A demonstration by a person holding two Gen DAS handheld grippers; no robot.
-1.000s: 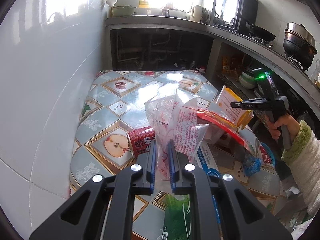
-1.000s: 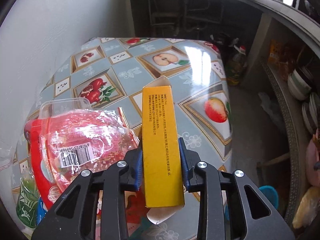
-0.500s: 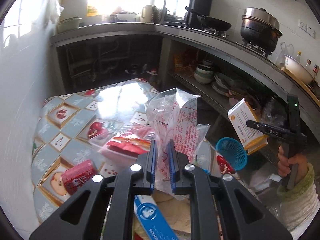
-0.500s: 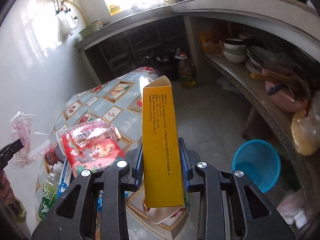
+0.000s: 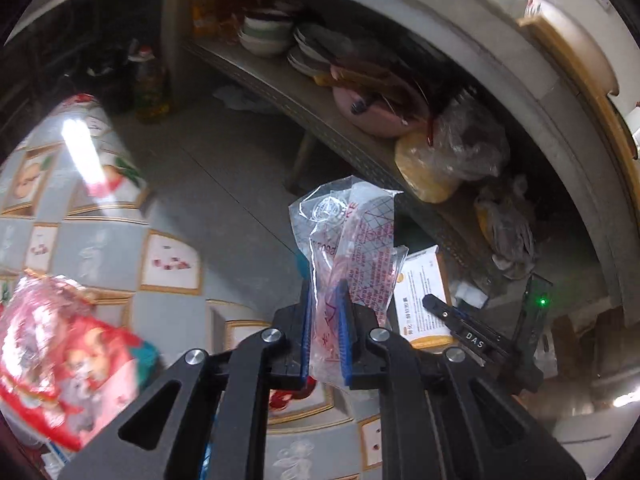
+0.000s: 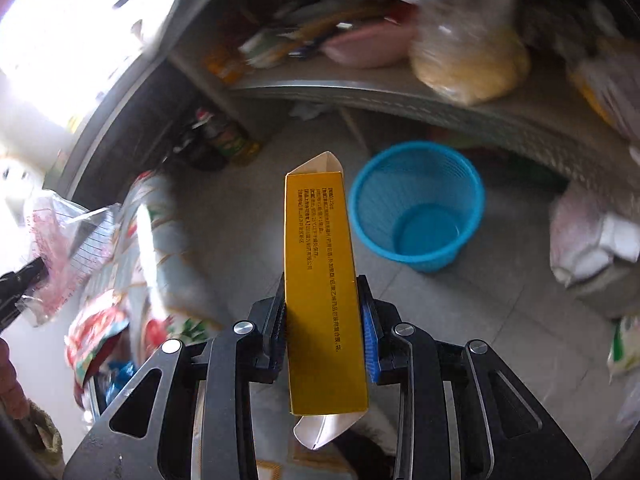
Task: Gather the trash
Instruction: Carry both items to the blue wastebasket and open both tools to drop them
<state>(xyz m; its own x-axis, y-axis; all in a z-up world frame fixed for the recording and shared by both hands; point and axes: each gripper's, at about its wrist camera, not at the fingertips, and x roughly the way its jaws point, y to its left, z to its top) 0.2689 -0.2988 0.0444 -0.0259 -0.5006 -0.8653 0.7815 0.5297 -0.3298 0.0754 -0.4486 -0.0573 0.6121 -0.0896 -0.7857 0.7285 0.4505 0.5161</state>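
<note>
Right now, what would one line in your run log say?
left tongs: shut on plastic wrapper | right tongs: shut on yellow box | blue bin: on floor, looks empty | nothing dropped yet

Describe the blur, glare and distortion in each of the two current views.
Left wrist view: the red snack bag is motion-smeared, a bright glare streak crosses the tablecloth, the counter edge bows from fisheye; the clear plastic bag stays sharp. Right wrist view: the window area is blown out, shelf items are blurred, the yellow box and blue basket read crisply.
</note>
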